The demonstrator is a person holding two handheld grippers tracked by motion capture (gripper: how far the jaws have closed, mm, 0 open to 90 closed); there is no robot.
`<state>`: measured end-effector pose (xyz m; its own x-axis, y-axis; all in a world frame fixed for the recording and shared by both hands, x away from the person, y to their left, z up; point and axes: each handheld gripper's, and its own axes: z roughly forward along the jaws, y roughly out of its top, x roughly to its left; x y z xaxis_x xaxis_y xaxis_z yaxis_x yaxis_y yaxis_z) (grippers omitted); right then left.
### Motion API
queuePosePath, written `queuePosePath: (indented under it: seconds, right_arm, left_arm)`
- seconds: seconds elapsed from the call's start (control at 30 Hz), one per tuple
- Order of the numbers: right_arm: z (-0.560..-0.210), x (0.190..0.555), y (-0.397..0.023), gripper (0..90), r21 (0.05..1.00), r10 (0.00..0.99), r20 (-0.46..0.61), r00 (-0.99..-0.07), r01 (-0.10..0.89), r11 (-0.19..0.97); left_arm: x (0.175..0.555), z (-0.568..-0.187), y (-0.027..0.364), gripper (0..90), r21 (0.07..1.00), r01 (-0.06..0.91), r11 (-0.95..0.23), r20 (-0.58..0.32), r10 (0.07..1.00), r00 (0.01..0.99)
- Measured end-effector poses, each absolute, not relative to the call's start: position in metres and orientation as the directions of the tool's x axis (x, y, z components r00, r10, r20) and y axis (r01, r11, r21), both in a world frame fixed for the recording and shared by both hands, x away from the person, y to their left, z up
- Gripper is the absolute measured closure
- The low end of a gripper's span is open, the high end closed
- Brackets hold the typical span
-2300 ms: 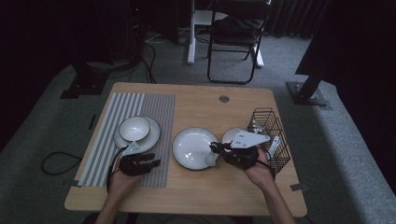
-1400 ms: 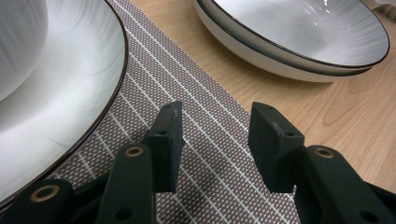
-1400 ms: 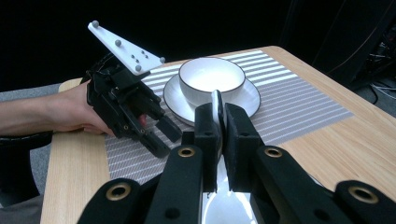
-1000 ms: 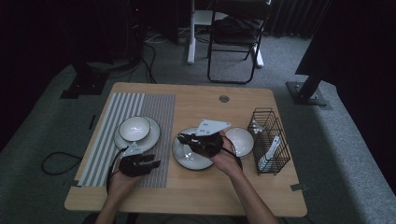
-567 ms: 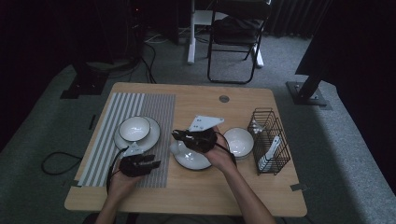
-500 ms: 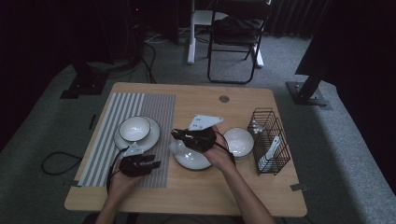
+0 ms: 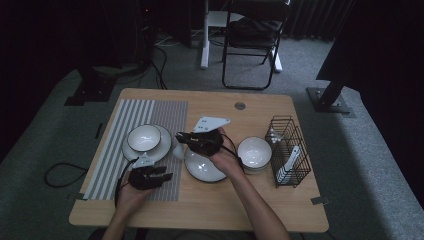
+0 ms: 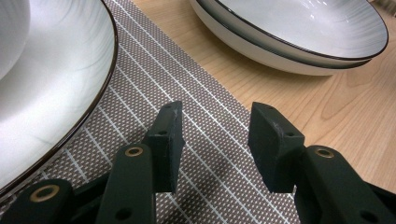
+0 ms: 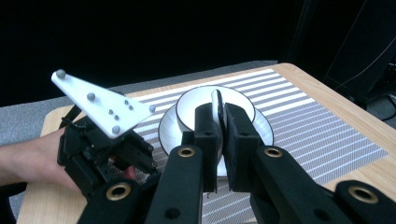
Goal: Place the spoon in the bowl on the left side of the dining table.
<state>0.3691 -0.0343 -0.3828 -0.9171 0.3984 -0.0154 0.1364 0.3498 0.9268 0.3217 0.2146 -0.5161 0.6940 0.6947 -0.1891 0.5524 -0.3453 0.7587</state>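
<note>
**Spoon travels from rack toward bowl**

The wooden surface (image 7: 260,205) stands in a dark room. At the left, on the striped mat (image 7: 125,115), a bowl (image 7: 144,137) sits on a plate (image 7: 162,147). Just below them the left claw (image 7: 167,176) has not moved, its jaws apart and empty. The right claw (image 7: 181,138), clamped on a white spoon (image 9: 216,105), has swung left from the wire rack (image 7: 287,150) and now hovers beside the bowl. The spoon probably goes in next.

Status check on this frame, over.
Left gripper open, on mat. Right gripper shut on white spoon, short of bowl on plate. Nothing between them.
</note>
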Motion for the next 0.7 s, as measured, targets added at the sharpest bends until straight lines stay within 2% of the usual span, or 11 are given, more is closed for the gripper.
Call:
queuePosePath:
  seconds: [0.7]
  right_arm:
    - [-0.373,0.387,-0.01,84.8,0.926,0.392,-0.021,-0.92,0.13,0.355]
  left_arm:
    - [0.321,-0.517,0.213,56.4,0.757,0.547,-0.356,-0.182,0.69,0.701]
